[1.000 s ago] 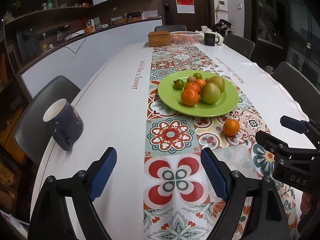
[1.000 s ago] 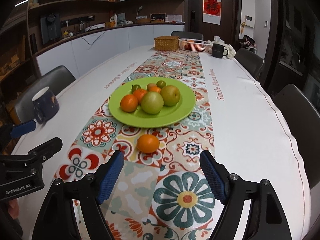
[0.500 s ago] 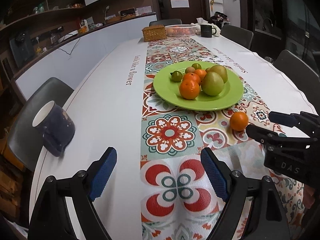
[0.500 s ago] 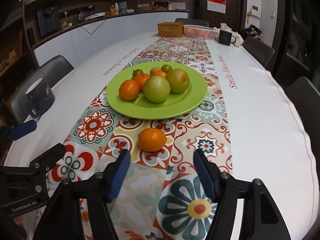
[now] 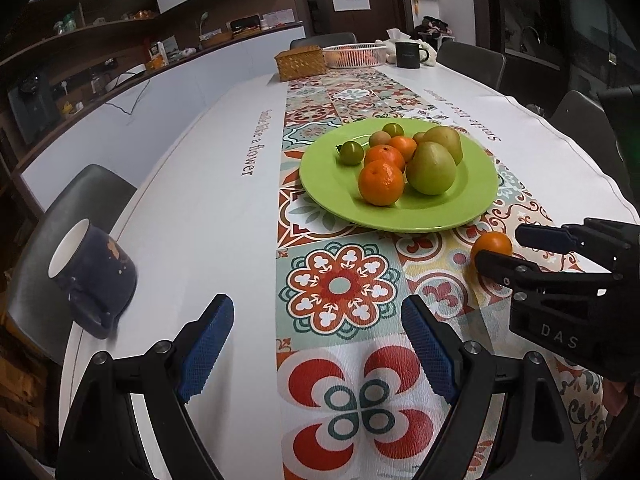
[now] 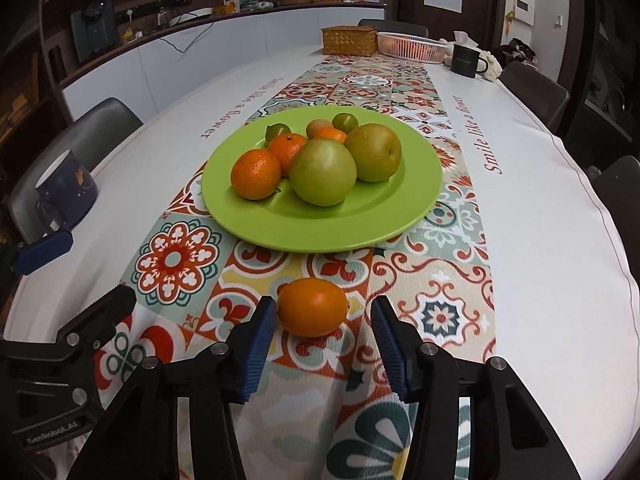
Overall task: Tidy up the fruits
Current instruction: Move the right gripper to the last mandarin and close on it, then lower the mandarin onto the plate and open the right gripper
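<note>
A green plate [image 5: 472, 200] [image 6: 404, 208] on the patterned table runner holds two green pears, oranges and small green fruits. A loose orange [image 6: 313, 307] [image 5: 491, 245] lies on the runner just in front of the plate. My right gripper [image 6: 324, 312] is open with its blue pads on either side of this orange; the left pad looks very close to it. It also shows in the left wrist view [image 5: 508, 246]. My left gripper [image 5: 318, 320] is open and empty above the runner, left of the right one.
A dark blue mug [image 5: 94, 272] [image 6: 66, 192] stands near the table's left edge. At the far end are a wicker box [image 5: 300, 62], a pink basket [image 5: 352, 54] and a black mug [image 5: 408, 54]. Chairs surround the table.
My right gripper has moved forward and down to the loose orange and its jaws have narrowed around it. My left gripper has moved forward a little.
</note>
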The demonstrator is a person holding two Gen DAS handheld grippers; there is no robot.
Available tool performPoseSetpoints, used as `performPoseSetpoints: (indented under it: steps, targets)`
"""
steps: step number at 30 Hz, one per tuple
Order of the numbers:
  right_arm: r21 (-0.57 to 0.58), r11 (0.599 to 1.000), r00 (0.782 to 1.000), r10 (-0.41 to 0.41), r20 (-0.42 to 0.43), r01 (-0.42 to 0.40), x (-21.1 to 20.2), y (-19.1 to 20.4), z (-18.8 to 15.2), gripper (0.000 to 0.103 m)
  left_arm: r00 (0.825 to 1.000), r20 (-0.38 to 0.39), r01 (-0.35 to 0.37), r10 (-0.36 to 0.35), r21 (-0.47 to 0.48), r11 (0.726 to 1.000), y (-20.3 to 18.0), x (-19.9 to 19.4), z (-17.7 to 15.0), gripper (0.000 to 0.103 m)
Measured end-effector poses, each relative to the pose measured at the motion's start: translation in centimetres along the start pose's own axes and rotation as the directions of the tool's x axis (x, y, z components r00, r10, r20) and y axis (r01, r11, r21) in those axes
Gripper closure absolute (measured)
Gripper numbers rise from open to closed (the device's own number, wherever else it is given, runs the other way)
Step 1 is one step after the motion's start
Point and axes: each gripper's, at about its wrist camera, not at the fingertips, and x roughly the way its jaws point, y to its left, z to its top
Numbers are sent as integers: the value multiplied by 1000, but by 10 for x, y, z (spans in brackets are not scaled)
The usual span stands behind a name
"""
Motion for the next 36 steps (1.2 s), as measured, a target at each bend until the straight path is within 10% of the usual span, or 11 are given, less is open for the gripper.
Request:
performPoseSetpoints:
  steps: [36]
  targets:
    - [-24,1000,996,22,91,-20,-39,8,17,63,997,63,35,-33,-35,999,10,-39,21,17]
